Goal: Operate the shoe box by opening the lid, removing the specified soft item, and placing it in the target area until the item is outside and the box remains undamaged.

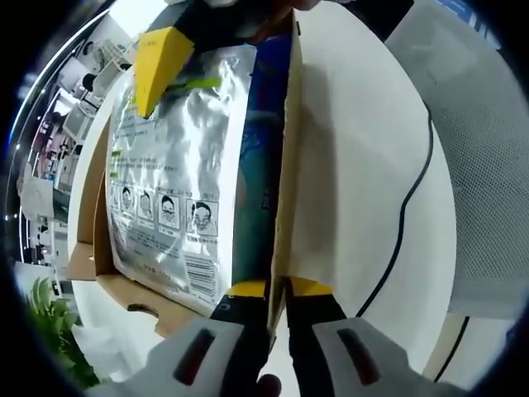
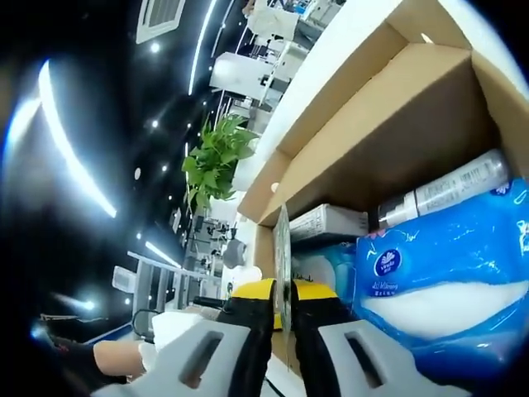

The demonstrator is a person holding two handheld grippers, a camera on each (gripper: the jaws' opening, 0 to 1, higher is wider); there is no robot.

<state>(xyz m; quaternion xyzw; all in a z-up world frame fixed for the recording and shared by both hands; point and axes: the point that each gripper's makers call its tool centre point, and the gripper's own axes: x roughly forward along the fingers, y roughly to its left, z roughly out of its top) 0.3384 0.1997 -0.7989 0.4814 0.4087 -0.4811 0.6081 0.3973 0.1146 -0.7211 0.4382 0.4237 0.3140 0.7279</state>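
- Closest in the left gripper view, the left hand-held gripper (image 1: 277, 291) has its yellow-tipped jaws closed on the thin edge of the shoe box lid (image 1: 351, 165), which rises straight ahead of it as a pale, upright panel.
- Just left of those jaws, inside the shoe box (image 1: 87, 248), a silver face-mask pouch (image 1: 169, 174) leans against the raised lid, a dark blue pack squeezed between them.
- Ahead of the left jaws, the right hand-held gripper (image 1: 161, 62) has its yellow tip on the pouch's far end; in the right gripper view its own jaws (image 2: 281, 302) are pressed together on a thin foil edge, probably that pouch, though seen edge-on it is hard to be sure.
- To do this step well, I judge the left should hold the lid steady without folding the cardboard back, while the right draws the pouch straight out along its length.
- Beyond the right jaws, a blue tissue pack (image 2: 446, 281), a grey spray bottle (image 2: 450, 190) and a small white carton (image 2: 326, 222) crowd the box and could snag the pouch.
- Farther right of the lid, a black cable (image 1: 409, 207) crosses the white desk (image 1: 388, 91).
- Farthest off stands a leafy plant (image 2: 216, 161).
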